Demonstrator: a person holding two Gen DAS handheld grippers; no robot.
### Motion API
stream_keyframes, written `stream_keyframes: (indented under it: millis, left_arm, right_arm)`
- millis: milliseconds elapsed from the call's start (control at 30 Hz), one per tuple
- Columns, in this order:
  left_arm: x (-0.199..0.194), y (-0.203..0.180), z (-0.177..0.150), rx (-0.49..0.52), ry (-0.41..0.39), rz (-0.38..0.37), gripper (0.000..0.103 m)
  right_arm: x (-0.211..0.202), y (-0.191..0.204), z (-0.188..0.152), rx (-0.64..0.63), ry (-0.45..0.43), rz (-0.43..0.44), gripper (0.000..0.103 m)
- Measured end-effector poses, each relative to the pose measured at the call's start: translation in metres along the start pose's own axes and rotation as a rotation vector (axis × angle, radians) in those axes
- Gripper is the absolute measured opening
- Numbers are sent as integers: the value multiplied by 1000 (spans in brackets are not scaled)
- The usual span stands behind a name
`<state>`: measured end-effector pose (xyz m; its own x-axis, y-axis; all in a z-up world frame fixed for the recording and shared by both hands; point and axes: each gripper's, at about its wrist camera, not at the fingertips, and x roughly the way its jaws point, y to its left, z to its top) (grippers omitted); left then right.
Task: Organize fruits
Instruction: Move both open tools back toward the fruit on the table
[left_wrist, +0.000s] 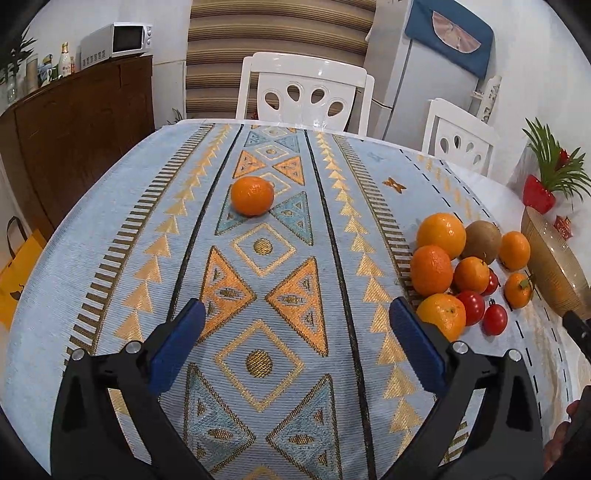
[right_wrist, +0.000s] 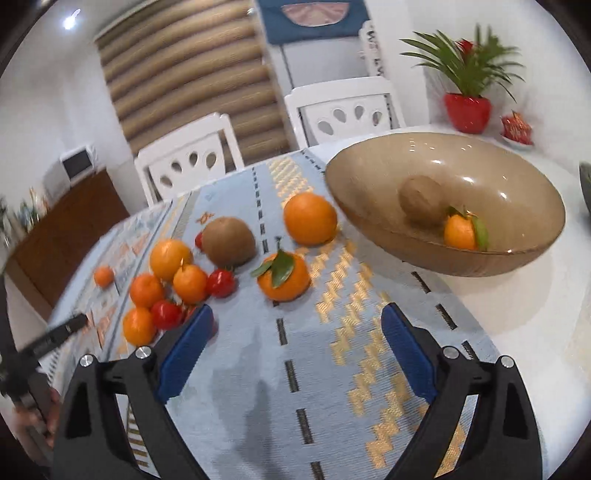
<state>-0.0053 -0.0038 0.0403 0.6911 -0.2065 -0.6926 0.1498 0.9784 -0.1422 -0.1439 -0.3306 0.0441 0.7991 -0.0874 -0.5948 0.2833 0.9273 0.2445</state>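
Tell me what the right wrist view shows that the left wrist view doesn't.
Only the right wrist view shows the inside of the brown bowl, holding a kiwi and a leafy mandarin, plus another leafy mandarin on the cloth. Only the left wrist view shows the patterned middle of the tablecloth and the yellow bag. Both share the lone orange, the fruit cluster with its kiwi, and open, empty tongs: left, right.

- Our left gripper (left_wrist: 297, 317) has two black plastic arms, each ending in a flat blue ribbed pad.
- Round silver screws sit at the joints behind the pads.
- Our right gripper (right_wrist: 297, 323) is built the same: black arms, blue pads, silver screws.
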Motion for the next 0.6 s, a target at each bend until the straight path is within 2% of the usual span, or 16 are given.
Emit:
stream_keyframes:
  millis: [133, 467, 500, 533, 600]
  left_arm:
    - [-1, -1, -1, 6, -4, 2, 99]
    - [-7, -16, -5, 90, -31, 23, 99]
    - [-7, -16, -4, 95, -22, 12, 100]
    - [-5, -18, -3, 109, 21, -21, 100]
    - [-3, -25, 2, 157, 107, -62, 100]
  right_arm:
    - [-1, 9, -1, -41, -6, -24, 91]
    - [1, 42, -10, -196, -19, -154, 92]
    - [3, 45, -11, -206, -7, -173, 92]
    - [9, 49, -11, -218, 37, -177, 92]
    - [21, 51, -6, -224, 143, -129, 91]
